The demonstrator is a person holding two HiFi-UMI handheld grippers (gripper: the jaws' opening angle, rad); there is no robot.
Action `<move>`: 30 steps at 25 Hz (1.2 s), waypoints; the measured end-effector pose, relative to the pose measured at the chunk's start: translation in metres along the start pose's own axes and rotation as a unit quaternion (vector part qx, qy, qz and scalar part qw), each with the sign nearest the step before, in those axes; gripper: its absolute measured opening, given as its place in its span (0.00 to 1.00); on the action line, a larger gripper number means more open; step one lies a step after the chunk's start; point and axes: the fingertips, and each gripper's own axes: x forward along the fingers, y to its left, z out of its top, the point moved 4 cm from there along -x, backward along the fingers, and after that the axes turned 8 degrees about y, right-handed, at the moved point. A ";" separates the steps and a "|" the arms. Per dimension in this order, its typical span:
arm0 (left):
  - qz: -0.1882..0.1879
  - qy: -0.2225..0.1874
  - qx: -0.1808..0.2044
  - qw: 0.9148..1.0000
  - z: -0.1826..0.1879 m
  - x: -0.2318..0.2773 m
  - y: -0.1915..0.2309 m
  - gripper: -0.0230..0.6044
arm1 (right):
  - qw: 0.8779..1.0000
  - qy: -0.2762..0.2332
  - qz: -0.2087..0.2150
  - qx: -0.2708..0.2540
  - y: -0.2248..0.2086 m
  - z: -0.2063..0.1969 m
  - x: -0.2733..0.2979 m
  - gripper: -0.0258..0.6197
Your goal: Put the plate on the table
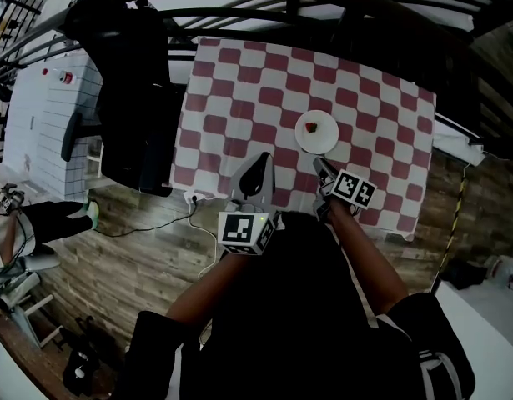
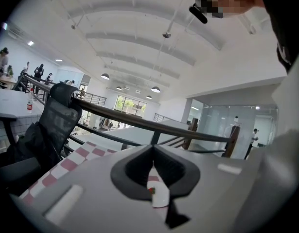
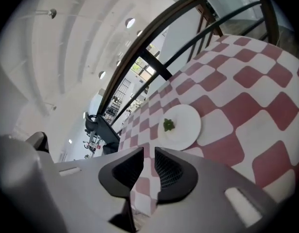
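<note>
Plate (image 1: 316,132) lies flat on the checked cloth (image 1: 239,98) of the table (image 1: 427,152), right of centre and well in from every edge. Small garnish (image 3: 168,125) on it. Task looks done, judging by how things lie.

Right gripper (image 3: 150,152): released. Jaws a narrow slit apart, only cloth showing between them. In the head view its tips sit near the plate's 6 o'clock rim, apart from it.

Left gripper (image 2: 152,152): clenched on nothing, tips meeting. In the head view the plate is at its 2 o'clock, well apart.

Risks from here:
- Right tips are close to the rim. A sideways swing or a dip while pulling away could knock the plate and slide it on the cloth.
- The cloth hangs over the near table edge by both grippers. A jaw catching a fold could drag cloth and plate together.
- The garnish sits loose, so a jolt would likely roll it off.

View differences:
- Only the head view places both grippers against the plate and shows the office chair (image 1: 131,98) at the table's 9 o'clock side.
- The right gripper view alone shows the empty slit, with the whole plate at 1 o'clock beyond it.
- The left gripper view gives only a sliver of plate through its jaws, plus the railing (image 2: 139,123) and distant people (image 2: 38,72).
</note>
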 end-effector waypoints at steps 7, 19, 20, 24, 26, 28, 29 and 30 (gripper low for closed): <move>-0.032 -0.020 -0.007 0.999 0.018 -0.033 0.017 0.05 | 0.994 -0.077 0.036 -0.071 0.096 -0.013 -0.032 0.04; -0.038 -0.071 0.026 0.996 0.045 -0.077 0.035 0.05 | 0.928 -0.205 -0.006 -0.310 0.244 -0.044 -0.074 0.04; -0.038 -0.074 0.029 0.996 0.044 -0.081 0.036 0.05 | 0.923 -0.211 -0.012 -0.323 0.250 -0.049 -0.075 0.04; -0.046 -0.077 0.043 0.995 0.038 -0.093 0.041 0.05 | 0.904 -0.234 -0.032 -0.355 0.270 -0.065 -0.077 0.04; -0.053 -0.078 0.053 0.994 0.037 -0.097 0.045 0.05 | 0.895 -0.249 -0.043 -0.366 0.278 -0.073 -0.079 0.04; -0.059 -0.082 0.068 0.993 0.038 -0.101 0.047 0.05 | 0.885 -0.266 -0.059 -0.377 0.285 -0.081 -0.081 0.04; -0.061 -0.086 0.079 0.991 0.039 -0.101 0.048 0.05 | 0.880 -0.275 -0.066 -0.382 0.288 -0.082 -0.082 0.04; -0.061 -0.091 0.091 0.990 0.041 -0.102 0.049 0.05 | 0.875 -0.283 -0.072 -0.386 0.291 -0.083 -0.084 0.04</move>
